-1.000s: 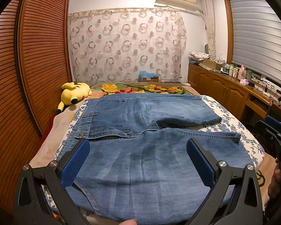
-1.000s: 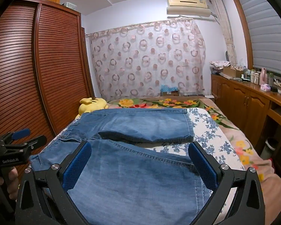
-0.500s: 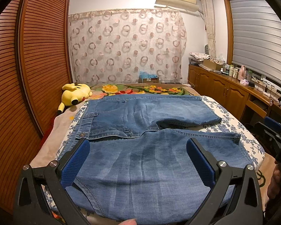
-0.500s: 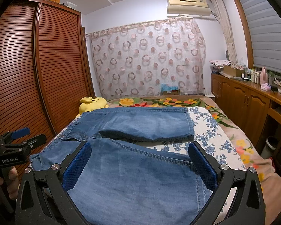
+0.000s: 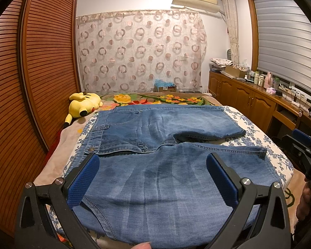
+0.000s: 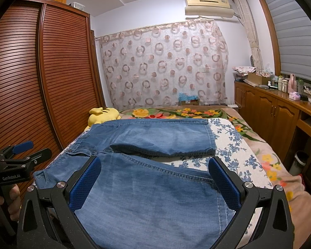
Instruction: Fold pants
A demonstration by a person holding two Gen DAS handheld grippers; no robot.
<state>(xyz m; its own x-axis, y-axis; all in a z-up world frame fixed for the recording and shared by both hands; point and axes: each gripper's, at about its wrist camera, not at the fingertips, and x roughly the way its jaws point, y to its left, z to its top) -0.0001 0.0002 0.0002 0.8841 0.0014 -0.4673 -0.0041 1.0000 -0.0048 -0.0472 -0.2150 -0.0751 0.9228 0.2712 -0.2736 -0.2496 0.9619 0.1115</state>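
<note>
We've got both tongs wide open over the jeans [image 5: 155, 182]: left gripper [image 5: 152, 178] & right gripper [image 6: 154, 183], pads apart, gripping nothing. Can't tell if they touch the denim.

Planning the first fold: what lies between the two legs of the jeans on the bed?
Only a bare strip of the white blue-flowered bedsheet separates the blue denim jeans' near leg from the far leg, clearest in the right wrist view.

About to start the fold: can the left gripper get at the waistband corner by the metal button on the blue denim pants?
Probably yes. The left gripper is open over the blue denim pants, and the metal button lies just beyond its left finger, nothing between.
</note>
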